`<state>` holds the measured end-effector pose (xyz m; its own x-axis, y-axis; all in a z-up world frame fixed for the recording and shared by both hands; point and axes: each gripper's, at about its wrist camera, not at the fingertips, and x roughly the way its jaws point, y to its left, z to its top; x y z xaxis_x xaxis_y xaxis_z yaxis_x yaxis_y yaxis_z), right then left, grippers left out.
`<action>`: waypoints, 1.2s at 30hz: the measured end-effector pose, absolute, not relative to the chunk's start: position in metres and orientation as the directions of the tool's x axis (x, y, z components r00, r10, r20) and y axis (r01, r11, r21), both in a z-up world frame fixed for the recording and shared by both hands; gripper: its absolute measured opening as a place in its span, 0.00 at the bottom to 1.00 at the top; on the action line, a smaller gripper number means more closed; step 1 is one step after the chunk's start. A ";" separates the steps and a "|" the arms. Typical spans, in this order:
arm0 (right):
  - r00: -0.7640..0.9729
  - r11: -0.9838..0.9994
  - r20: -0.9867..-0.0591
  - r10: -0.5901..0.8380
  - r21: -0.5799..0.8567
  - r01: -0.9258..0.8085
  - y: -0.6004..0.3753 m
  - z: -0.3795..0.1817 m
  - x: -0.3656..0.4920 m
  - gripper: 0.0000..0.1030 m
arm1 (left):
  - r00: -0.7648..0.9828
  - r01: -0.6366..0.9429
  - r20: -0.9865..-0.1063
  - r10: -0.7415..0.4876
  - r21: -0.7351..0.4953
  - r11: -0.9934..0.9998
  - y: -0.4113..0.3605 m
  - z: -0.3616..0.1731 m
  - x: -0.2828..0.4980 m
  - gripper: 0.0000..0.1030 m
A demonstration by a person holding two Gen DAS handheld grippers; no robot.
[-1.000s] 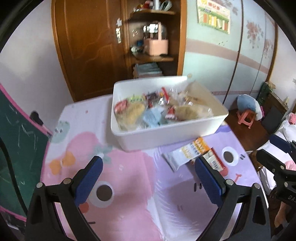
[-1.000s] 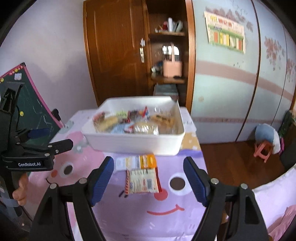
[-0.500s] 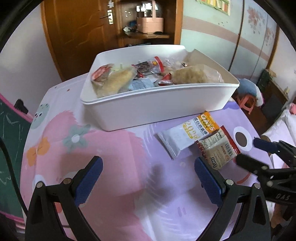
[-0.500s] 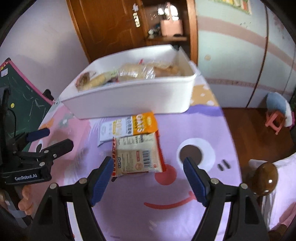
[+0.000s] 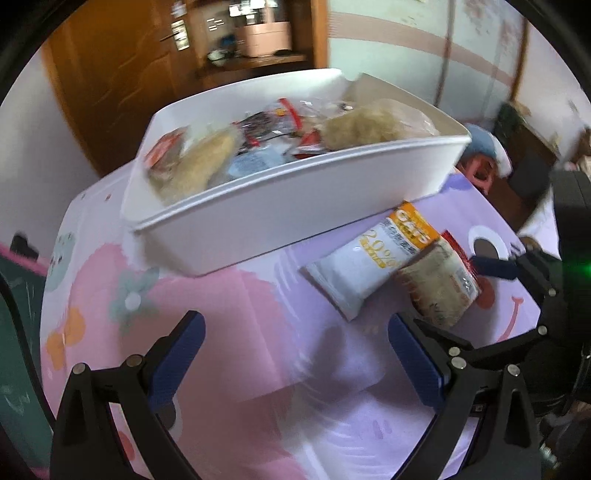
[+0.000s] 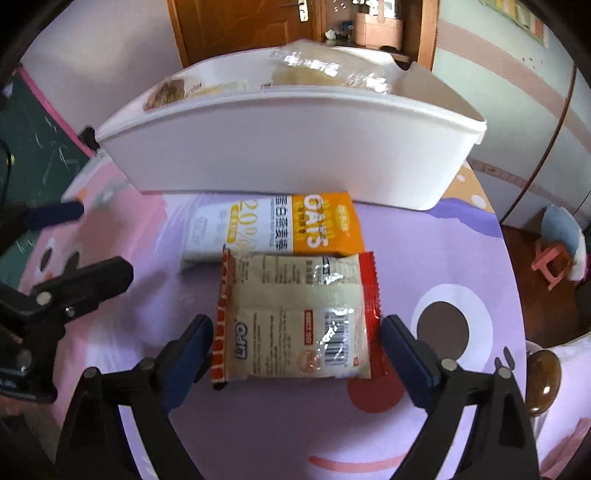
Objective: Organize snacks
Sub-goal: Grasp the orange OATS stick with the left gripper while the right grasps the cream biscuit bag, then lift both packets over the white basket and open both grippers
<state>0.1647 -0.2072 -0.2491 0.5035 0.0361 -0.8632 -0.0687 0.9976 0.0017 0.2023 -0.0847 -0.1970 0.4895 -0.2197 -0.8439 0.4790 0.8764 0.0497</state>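
Observation:
A white tub [image 6: 288,155] full of wrapped snacks stands on the table. In front of it lie a white and orange oats packet [image 6: 280,225] and a beige packet with red edges [image 6: 295,314]. My right gripper [image 6: 295,325] is low over the beige packet, one finger on each side. Its jaws are opening and the pads do not press on the packet. In the left wrist view the tub [image 5: 295,206], the oats packet [image 5: 373,262] and the beige packet [image 5: 439,288] show, with the right gripper [image 5: 458,295] around the last. My left gripper [image 5: 295,328] is open over bare cloth, holding nothing.
A pink and purple cartoon cloth [image 6: 424,236] covers the round table. A green chalkboard [image 6: 33,147] leans at the left. On the floor to the right stands a small pink stool [image 6: 550,266]. A wooden door and shelf [image 6: 258,26] are behind the tub.
Both grippers have come down toward the table and tilted more steeply. The right one has closed in on the beige packet, now straddles it, and its jaws stand wider.

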 end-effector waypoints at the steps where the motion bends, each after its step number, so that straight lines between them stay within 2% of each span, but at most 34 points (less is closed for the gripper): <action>1: 0.507 0.998 -0.862 0.023 -0.010 -0.062 -0.207 -0.248 0.164 0.83 | 0.487 0.501 -0.845 -0.220 0.064 0.863 -0.090 -0.197 0.203 0.96; 2: 0.519 0.998 -0.855 -0.001 -0.032 -0.049 -0.209 -0.246 0.162 0.75 | 0.490 0.521 -0.843 -0.221 0.081 0.850 -0.095 -0.197 0.203 0.96; 3: 0.522 0.999 -0.853 0.000 -0.027 -0.044 -0.211 -0.246 0.162 0.64 | 0.491 0.539 -0.842 -0.223 0.093 0.837 -0.100 -0.197 0.204 0.96; 4: 0.522 0.999 -0.853 0.012 -0.007 -0.034 -0.215 -0.244 0.160 0.57 | 0.493 0.559 -0.841 -0.223 0.110 0.822 -0.107 -0.197 0.205 0.96; 6: 0.523 0.999 -0.851 0.047 0.048 -0.011 -0.228 -0.241 0.155 0.52 | 0.502 0.591 -0.836 -0.221 0.146 0.793 -0.121 -0.197 0.207 0.96; 12: 0.520 0.991 -0.850 0.085 0.126 0.044 -0.254 -0.238 0.133 0.51 | 0.496 0.666 -0.837 -0.231 0.197 0.719 -0.154 -0.204 0.217 0.96; 18: 0.520 0.980 -0.845 0.127 0.189 0.068 -0.269 -0.235 0.119 0.51 | 0.502 0.717 -0.838 -0.215 0.264 0.645 -0.181 -0.216 0.221 0.90; 24: 0.518 0.974 -0.843 0.144 0.213 0.075 -0.272 -0.235 0.120 0.51 | 0.398 0.758 -0.886 -0.239 0.171 0.630 -0.187 -0.231 0.233 0.85; 25: 0.518 0.974 -0.843 0.145 0.213 0.075 -0.272 -0.235 0.120 0.51 | 0.372 0.759 -0.894 -0.251 0.137 0.637 -0.185 -0.231 0.238 0.79; 26: 0.517 0.974 -0.843 0.146 0.215 0.075 -0.272 -0.235 0.120 0.51 | 0.331 0.763 -0.902 -0.277 0.084 0.641 -0.183 -0.232 0.242 0.64; 28: 0.517 0.970 -0.841 0.159 0.230 0.076 -0.272 -0.235 0.121 0.51 | 0.254 0.767 -0.911 -0.325 -0.015 0.642 -0.178 -0.233 0.246 0.47; 32: 0.515 0.968 -0.840 0.169 0.241 0.076 -0.270 -0.235 0.120 0.51 | 0.313 0.750 -0.905 -0.288 0.049 0.660 -0.181 -0.234 0.231 0.36; 36: 0.516 0.967 -0.838 0.178 0.245 0.065 -0.266 -0.233 0.119 0.51 | 0.368 0.698 -0.899 -0.235 0.100 0.710 -0.176 -0.232 0.212 0.34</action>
